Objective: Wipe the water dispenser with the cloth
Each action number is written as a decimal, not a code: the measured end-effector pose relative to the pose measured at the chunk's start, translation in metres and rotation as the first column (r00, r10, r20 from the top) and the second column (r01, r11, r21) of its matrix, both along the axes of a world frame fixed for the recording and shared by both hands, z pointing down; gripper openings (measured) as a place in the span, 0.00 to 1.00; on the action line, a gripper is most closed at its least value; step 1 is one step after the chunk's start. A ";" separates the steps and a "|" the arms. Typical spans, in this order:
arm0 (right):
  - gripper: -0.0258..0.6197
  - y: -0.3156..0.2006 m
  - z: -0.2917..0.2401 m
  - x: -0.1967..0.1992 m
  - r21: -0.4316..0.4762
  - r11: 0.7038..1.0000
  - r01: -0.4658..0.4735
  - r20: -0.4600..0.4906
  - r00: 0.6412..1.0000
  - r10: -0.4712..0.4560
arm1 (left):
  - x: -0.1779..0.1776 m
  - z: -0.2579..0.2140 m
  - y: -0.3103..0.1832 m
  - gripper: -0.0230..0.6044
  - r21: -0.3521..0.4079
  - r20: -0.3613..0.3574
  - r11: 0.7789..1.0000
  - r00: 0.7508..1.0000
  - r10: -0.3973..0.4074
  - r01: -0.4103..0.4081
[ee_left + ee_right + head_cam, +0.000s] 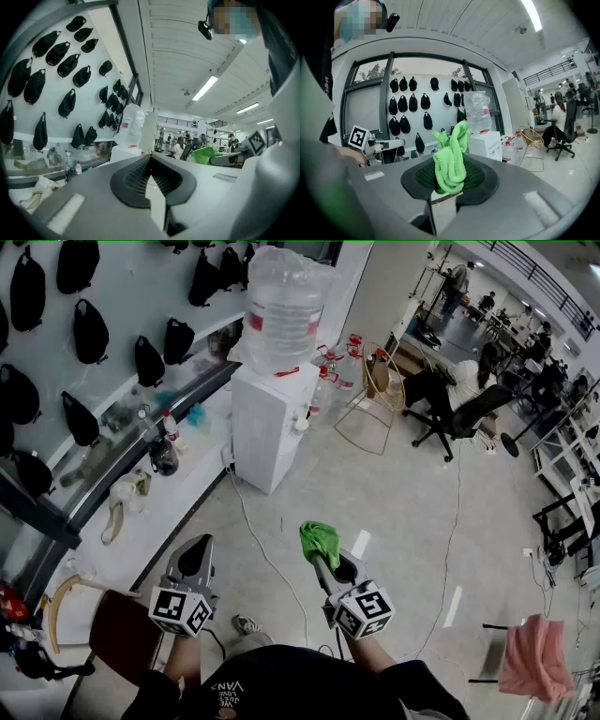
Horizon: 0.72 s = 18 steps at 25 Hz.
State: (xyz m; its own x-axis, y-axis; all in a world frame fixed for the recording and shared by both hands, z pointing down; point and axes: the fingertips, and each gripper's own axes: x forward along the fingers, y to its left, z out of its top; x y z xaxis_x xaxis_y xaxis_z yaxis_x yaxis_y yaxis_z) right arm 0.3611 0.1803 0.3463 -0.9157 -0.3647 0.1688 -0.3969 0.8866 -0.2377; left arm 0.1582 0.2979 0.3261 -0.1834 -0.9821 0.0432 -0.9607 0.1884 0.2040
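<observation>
1. White and boxy, the water dispenser [272, 423] stands well ahead of both pairs of jaws, far out of their reach. Its panels look rigid and smooth, so it should take firm wiping, though a hard sideways push up high could rock it.
2. The clear water bottle [281, 306] sits upside down on top of the dispenser. It looks heavy and slick, so it is best wiped lightly and not leaned on. Its taps are too small to make out here.
3. The left gripper [149, 158] has its jaws pressed together with nothing between them. It is free to brace the cabinet.
4. The right gripper [334, 568] has its jaws clamped on the cloth.
5. The green microfibre cloth [450, 161] is pinched at its lower folds, and the rest bunches up above the jaw tips. It is soft, light and limp, so it will flop and fold. Probably the loose bunch beyond the tips should meet the surface, not the jaws themselves.
</observation>
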 end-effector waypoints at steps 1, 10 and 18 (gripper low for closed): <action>0.19 0.006 -0.001 0.008 0.008 1.000 0.001 0.002 1.000 -0.001 | 0.012 0.001 0.006 0.04 -0.009 0.011 1.000 1.000 0.009 -0.009; 0.19 0.062 0.005 0.067 0.012 1.000 0.005 0.040 0.999 -0.005 | 0.094 0.001 0.070 0.04 -0.034 0.051 0.999 0.998 0.036 -0.034; 0.20 0.090 0.005 0.077 -0.042 0.997 0.062 0.090 0.994 -0.058 | 0.113 0.008 0.099 0.04 -0.033 0.035 0.999 0.999 0.017 -0.016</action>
State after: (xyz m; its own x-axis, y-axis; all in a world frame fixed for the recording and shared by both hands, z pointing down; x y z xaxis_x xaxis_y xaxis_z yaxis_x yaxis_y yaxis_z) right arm 0.4379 0.2698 0.3510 -0.9478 -0.3025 0.1009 -0.3189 0.8959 -0.3092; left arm 0.2709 0.3974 0.3338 -0.1691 -0.9832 0.0691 -0.9701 0.1784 0.1643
